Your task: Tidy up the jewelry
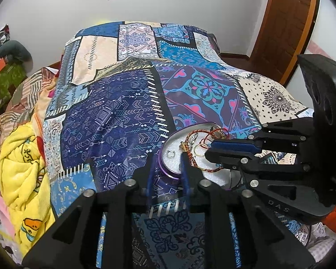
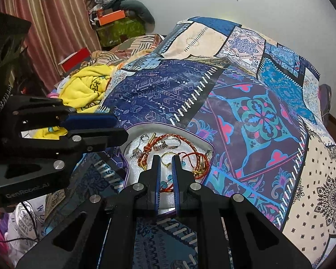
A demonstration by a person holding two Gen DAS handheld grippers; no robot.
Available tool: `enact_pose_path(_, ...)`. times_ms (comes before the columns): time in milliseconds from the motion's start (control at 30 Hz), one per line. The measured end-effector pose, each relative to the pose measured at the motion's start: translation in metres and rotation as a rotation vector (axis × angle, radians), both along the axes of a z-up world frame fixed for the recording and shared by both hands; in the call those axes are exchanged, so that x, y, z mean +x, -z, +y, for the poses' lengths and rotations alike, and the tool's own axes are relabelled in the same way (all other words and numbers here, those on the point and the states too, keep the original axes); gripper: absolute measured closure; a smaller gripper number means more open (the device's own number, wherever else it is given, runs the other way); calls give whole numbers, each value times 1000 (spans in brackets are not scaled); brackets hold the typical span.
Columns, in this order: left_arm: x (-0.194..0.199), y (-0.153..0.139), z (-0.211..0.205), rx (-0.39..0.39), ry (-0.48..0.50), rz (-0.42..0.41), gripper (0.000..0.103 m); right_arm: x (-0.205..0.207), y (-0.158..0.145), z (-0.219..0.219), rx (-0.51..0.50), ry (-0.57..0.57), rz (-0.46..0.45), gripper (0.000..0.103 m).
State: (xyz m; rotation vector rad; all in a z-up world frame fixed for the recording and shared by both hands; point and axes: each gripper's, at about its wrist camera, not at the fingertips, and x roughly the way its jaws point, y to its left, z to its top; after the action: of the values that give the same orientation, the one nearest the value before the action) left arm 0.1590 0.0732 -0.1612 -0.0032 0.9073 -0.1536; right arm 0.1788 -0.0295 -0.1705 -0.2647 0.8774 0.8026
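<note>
the right hand-held gripper (image 2: 166,159) hangs over the near half of the tin (image 2: 203,142), its blue-padded fingers a narrow gap apart with nothing between them; a gold ring (image 2: 166,157) shows through the gap just past the tips, and a red cord with blue beads (image 2: 165,185) lies under the fingers. the left hand-held gripper (image 1: 168,158) straddles the tin's purple rim (image 1: 165,170), fingers apart, the rim between them but whether they touch it cannot be told; a silver ring (image 1: 169,154) lies just beyond its tips. the tin sits on the bed's patchwork quilt (image 1: 127,116), lined with white foam and holding a tangle of braided red bracelets (image 2: 179,137), gold bangles (image 2: 202,164) and silver rings (image 2: 168,143). the left view has the right hand-held gripper crossing the tin's right side and hiding part of the jewelry; the right view shows the whole tin. farther off lie a yellow blanket (image 2: 87,87) and a wooden door (image 1: 286,22), seen only from the left.
</note>
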Motion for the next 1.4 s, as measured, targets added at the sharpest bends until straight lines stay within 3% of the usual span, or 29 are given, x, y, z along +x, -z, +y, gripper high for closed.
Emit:
enact_pose_path(200,-8,-7,3,18,-20,-21,68,-1,-4,-6,-10,33,-12,74)
enact_pose_path(600,-38,-41,0,19,-52,-108,65,-19,-39,-28,24,91,-65,72)
enact_pose_path(867,-80,-99,-3,17,-120,-291,64,-47,-95,-52,117,146,-175,72)
enact_pose_path(1100,-125,-151,-10,12,-197,-492,59,-90,-160,-78,257,189,-342,72)
enact_pose_path(1167,-139,-163,-12,5,-217,-549,57,-103,-175,-84,301,201,-389,65)
enact_pose_path(1233,-153,-174,-15,-10,-229,-606,53,-119,-191,-91,352,217,-450,47)
enact_pose_path(1333,-171,-185,-21,-3,-248,-675,44,-140,-203,-96,399,237,-521,34)
enact_pose_path(1400,-178,-189,-24,-2,-253,-702,32,-149,-206,-96,408,255,-551,26)
